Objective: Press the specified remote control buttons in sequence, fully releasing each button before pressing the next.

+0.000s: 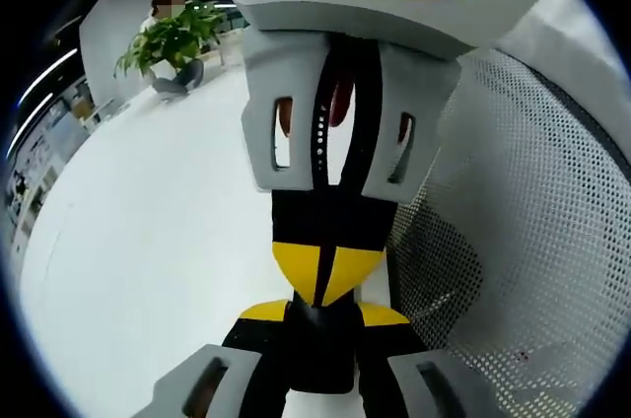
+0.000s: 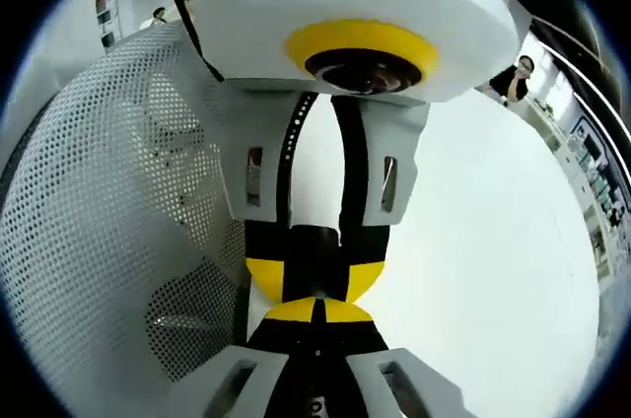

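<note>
The left gripper [image 1: 320, 329] is being held at six o'clock in the left gripper view. Its jaws are being kept pinched together with nothing between them. The right gripper [image 1: 325, 260] is being pointed straight down at it from twelve o'clock, yellow tips almost touching yellow tips. Its jaws too are being kept closed at the tips, with nothing gripped. In the right gripper view the same nose-to-nose pose is being seen from the other side.

Just beside the pair, a white perforated mesh panel [image 1: 532, 241] is being shown at three o'clock in the left gripper view and at nine o'clock in the right gripper view. What it belongs to cannot be told.

Behind the grippers, a bare white surface [image 1: 148, 241] is being swept out toward ten o'clock. Far off at eleven o'clock a potted plant [image 1: 173, 38] is being tended or sat beside by a person [image 1: 179, 73]. In the right gripper view another person [image 2: 515, 78] is being glimpsed at two o'clock.

As for progress, no button is being pressed and no remote control is being approached. Where it is lying cannot be told, so the whole sequence is being judged as still to do, or as finished off-camera.

The count: two grippers, one mesh panel, one plant and at least two people.
</note>
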`<act>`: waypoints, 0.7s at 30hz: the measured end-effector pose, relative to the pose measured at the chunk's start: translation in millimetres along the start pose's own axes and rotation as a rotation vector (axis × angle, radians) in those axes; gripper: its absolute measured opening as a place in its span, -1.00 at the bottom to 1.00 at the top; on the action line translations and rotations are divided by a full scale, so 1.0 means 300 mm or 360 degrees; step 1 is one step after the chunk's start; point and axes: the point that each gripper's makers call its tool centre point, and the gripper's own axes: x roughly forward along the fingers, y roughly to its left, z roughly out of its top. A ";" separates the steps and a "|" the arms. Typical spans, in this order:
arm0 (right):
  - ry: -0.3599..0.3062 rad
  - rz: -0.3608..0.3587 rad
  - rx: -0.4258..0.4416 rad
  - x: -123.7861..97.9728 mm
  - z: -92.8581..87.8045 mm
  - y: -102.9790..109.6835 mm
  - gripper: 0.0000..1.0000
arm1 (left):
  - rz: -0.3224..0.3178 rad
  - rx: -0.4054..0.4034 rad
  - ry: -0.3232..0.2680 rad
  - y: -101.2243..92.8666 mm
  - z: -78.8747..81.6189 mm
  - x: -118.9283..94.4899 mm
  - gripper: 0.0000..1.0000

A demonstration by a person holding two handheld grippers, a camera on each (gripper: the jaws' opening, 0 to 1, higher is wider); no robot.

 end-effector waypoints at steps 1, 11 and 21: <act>-0.0047 0.0028 0.0045 -0.001 0.002 0.001 -1.00 | 0.0001 0.0000 -0.0001 0.000 0.000 0.000 -0.55; -0.0086 0.0013 0.0329 -0.070 -0.103 -0.009 -0.63 | 0.0010 -0.0004 -0.0002 -0.001 0.001 0.000 -0.55; -0.0048 0.0059 0.0310 -0.073 -0.155 0.013 -0.46 | 0.0021 -0.0027 -0.0044 -0.001 0.002 0.000 -0.54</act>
